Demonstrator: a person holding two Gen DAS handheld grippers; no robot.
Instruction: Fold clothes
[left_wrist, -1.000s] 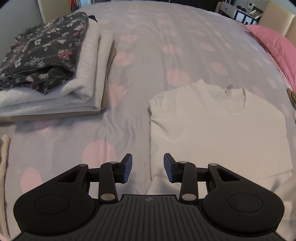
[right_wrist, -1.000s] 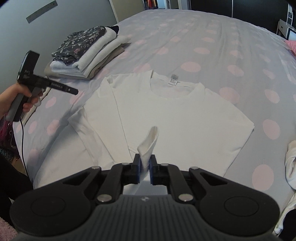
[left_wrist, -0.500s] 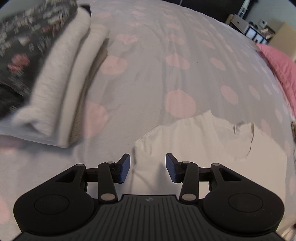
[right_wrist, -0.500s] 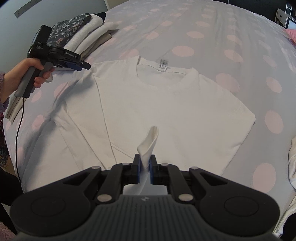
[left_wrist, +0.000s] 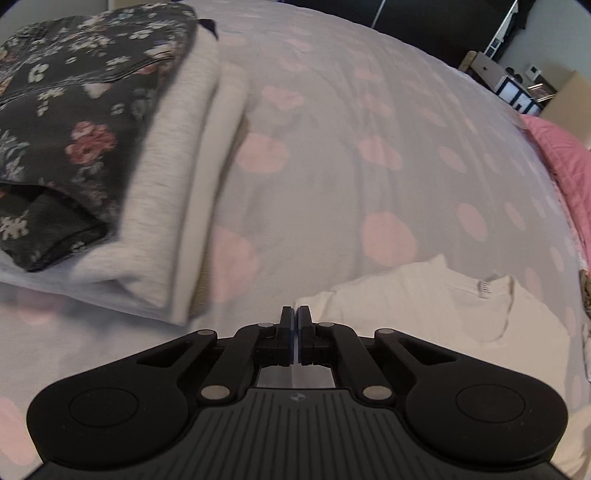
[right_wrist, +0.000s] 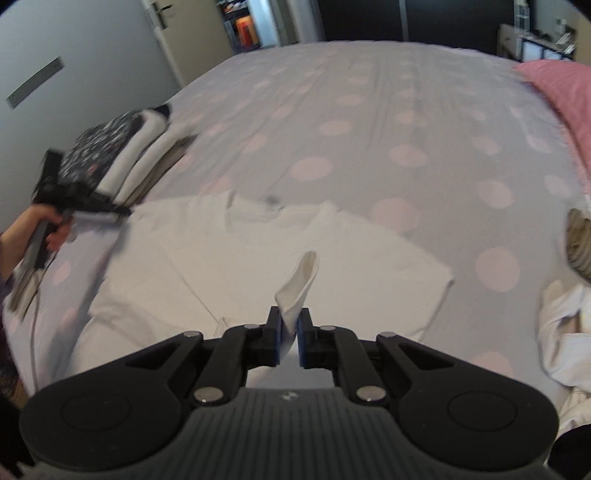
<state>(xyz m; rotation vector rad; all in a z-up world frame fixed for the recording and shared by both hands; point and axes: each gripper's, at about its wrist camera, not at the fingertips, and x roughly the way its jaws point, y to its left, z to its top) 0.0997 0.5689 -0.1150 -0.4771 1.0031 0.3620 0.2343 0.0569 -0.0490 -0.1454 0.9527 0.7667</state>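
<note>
A white T-shirt (right_wrist: 280, 254) is spread on a bed (right_wrist: 369, 110) covered in a grey sheet with pink dots, neck opening turned toward the far end. The right tongs (right_wrist: 289, 326) are clenched on a pinch of the shirt's near hem, and a small peak of cloth stands up between the blue pads. The left tongs (left_wrist: 296, 325) are closed tight at the shirt's left shoulder edge; whether fabric is actually caught between them cannot be told from the wrist view, since the cloth edge sits just beside the tips. In the right wrist view the left tool is seen gripped in a hand (right_wrist: 44, 225) at that same corner.

Judged from this, the main risk is an uneven fold — if the left tongs are holding nothing, one corner alone would be lifted and the shirt would be dragged askew and bunched. The thin pinch at the hem could also slip free under tension.

A stack of folded clothes (left_wrist: 103, 147), a dark floral piece on top, lies close to the left shoulder and could be nudged by a wide sweep. Loose white laundry (right_wrist: 565, 325) is heaped at the bed's right edge. Beyond the collar the bed is open — ample room for carrying the hem forward.
</note>
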